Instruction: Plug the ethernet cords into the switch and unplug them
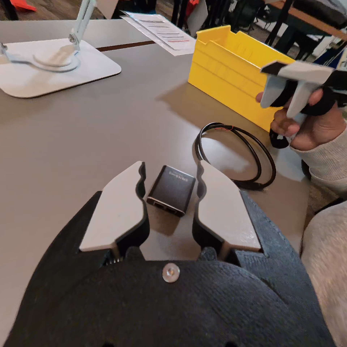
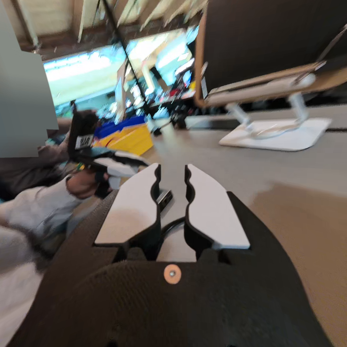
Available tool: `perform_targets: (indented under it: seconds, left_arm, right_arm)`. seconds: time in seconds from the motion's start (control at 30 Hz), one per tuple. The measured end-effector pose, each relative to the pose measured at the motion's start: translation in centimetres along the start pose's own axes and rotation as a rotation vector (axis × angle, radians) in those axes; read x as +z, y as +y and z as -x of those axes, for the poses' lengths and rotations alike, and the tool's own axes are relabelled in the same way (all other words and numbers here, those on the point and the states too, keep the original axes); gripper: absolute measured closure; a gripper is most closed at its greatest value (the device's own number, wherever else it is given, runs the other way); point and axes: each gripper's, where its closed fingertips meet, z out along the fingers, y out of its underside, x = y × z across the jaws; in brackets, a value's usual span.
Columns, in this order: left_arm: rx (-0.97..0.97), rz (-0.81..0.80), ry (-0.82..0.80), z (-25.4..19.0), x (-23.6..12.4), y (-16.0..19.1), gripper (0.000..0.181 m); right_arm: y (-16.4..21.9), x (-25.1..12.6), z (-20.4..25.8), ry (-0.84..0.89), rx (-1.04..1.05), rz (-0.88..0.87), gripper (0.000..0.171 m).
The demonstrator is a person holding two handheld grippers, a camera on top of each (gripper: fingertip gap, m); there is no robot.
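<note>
Jaws on your left gripper (image 1: 170, 170) stand spread, and the small black switch (image 1: 171, 190) lies flat on the grey bench (image 1: 93, 131) in the gap between them, touching neither side, its two ports turned toward the camera with nothing plugged in. A black ethernet cord (image 1: 244, 155) sits coiled on the bench just to the right of the switch, apart from it. Your right gripper (image 1: 276, 105) is held up off the bench in your hand (image 1: 308, 129), over near the yellow bin (image 1: 229, 62) beyond the cord. A white stand base (image 1: 56, 71) rests at the far left, and a sheet of paper (image 1: 159, 32) lies behind the bin.

From the right wrist view, blurred, your right gripper (image 2: 172, 167) has its jaws parted with a narrow gap and nothing gripped; the switch (image 2: 166, 199) and a loop of cord (image 2: 171, 224) show on the bench through that gap.
</note>
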Motion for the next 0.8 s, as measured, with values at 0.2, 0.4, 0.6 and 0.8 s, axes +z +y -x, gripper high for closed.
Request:
perform_targets:
  seconds: [0.2,0.4,0.6,0.8]
  left_arm:
    - [0.142,0.116,-0.056,-0.1,1.2,3.5,0.080]
    - [0.176,0.313,-0.027,0.0,2.9,5.9,0.082]
    - [0.238,0.429,-0.062,0.7,4.3,7.0,0.094]
    - [0.281,0.412,0.044,-1.2,4.0,7.1,0.116]
  right_arm:
    - [8.1,1.0,4.4,-0.222,-0.003,0.509,0.140]
    - [12.5,0.8,6.4,-0.169,-0.187,0.709,0.137]
    - [14.7,0.8,4.8,-0.039,-0.391,0.824,0.147]
    - [13.7,0.2,3.5,-0.034,-0.262,0.773,0.163]
